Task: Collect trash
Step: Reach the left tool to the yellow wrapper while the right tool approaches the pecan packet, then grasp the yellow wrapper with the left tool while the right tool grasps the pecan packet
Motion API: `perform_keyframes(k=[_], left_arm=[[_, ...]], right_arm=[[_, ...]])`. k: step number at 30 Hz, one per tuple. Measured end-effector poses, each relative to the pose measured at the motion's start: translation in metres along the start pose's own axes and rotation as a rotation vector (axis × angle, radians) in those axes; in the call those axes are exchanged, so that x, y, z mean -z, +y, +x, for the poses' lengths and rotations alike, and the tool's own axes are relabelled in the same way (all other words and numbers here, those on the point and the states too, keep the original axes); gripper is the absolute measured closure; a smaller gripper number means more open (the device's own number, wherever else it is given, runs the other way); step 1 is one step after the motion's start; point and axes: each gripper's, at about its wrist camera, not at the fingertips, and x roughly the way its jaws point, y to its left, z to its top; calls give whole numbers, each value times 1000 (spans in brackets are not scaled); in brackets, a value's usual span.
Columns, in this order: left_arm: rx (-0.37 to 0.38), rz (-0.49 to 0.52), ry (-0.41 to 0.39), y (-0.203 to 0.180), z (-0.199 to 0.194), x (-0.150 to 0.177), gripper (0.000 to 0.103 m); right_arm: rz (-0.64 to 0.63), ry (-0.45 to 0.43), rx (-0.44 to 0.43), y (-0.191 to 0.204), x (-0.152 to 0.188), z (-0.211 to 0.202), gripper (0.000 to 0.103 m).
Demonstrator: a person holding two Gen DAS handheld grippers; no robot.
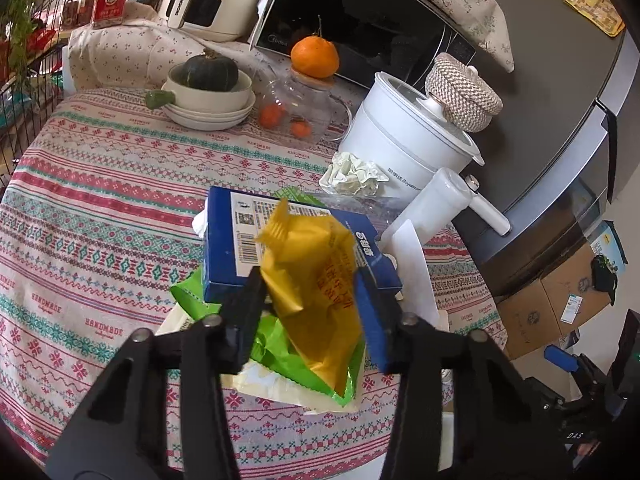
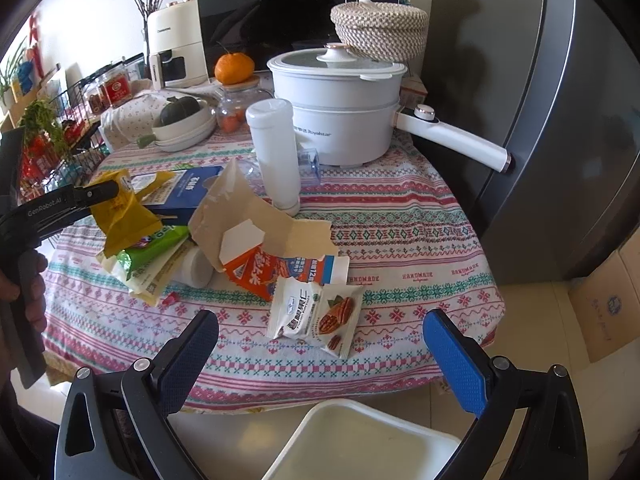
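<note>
The worktop (image 2: 400, 216) spreads ahead of both tongs under a patterned cloth. At its far side beyond the right tongs (image 2: 320, 360) stands a white electric pot (image 2: 340, 120), lid on, a woven basket (image 2: 380, 28) behind it. A pale bin (image 2: 360, 440) sits below the right tongs — their fingers are wide apart, holding nothing. Just ahead of them lies a nut snack packet (image 2: 316, 316). The left tongs (image 1: 312, 300) are clamped on a yellow wrapper (image 1: 316, 276), raised over a blue carton (image 1: 240, 240) and a green wrapper (image 1: 280, 352).
</note>
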Motion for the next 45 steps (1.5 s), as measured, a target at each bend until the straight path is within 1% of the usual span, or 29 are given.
perform_keyframes(k=[1, 3, 4, 6, 11, 14, 17, 21, 24, 27, 30, 32, 33, 34, 35, 36, 38, 39, 40, 41, 43, 45], left_arm=[[-2, -9, 3, 0, 1, 0, 82], [1, -19, 5, 0, 1, 1, 84], [8, -17, 8, -1, 1, 1, 87], [14, 2, 7, -4, -2, 1, 89], [8, 77, -12, -17, -18, 1, 91], [19, 117, -21, -24, -34, 4, 91], [25, 151, -10, -29, -47, 11, 91], [50, 155, 23, -33, -59, 22, 92], [76, 176, 26, -40, -67, 31, 92], [82, 201, 35, -47, -69, 38, 92], [77, 215, 54, -48, -66, 42, 92], [76, 218, 66, -48, -64, 45, 92], [73, 220, 70, -48, -63, 45, 92], [71, 223, 74, -47, -63, 46, 92], [69, 226, 78, -47, -62, 47, 92], [67, 230, 82, -47, -61, 48, 92], [63, 239, 89, -48, -61, 51, 92], [61, 243, 91, -48, -61, 52, 92], [59, 248, 95, -48, -61, 53, 92], [58, 251, 96, -49, -61, 54, 92], [58, 257, 97, -49, -62, 55, 92], [61, 261, 95, -49, -64, 56, 92]], right_arm=[[6, 6, -3, -1, -1, 2, 0], [28, 15, -13, -4, -1, 6, 0], [41, 19, -17, -6, -2, 8, 0], [67, 24, -23, -12, -3, 11, 0], [140, 52, -74, -24, -5, 18, 0], [186, 81, -89, -30, -4, 24, 1], [200, 101, -91, -33, -2, 33, 4], [212, 151, -103, -34, 2, 55, 10], [250, 200, -111, -37, 7, 77, 13], [294, 234, -123, -41, 12, 99, 16], [344, 269, -131, -45, 18, 120, 22], [380, 292, -148, -49, 21, 131, 29], [405, 304, -157, -52, 23, 137, 35], [419, 308, -167, -53, 24, 140, 35], [429, 291, -173, -55, 24, 140, 37], [430, 289, -178, -55, 23, 141, 44], [421, 288, -188, -54, 21, 143, 45], [409, 287, -181, -52, 21, 143, 50], [400, 287, -176, -50, 20, 143, 59], [398, 286, -171, -48, 20, 141, 61], [397, 277, -173, -47, 18, 138, 68], [385, 263, -174, -44, 15, 131, 70]])
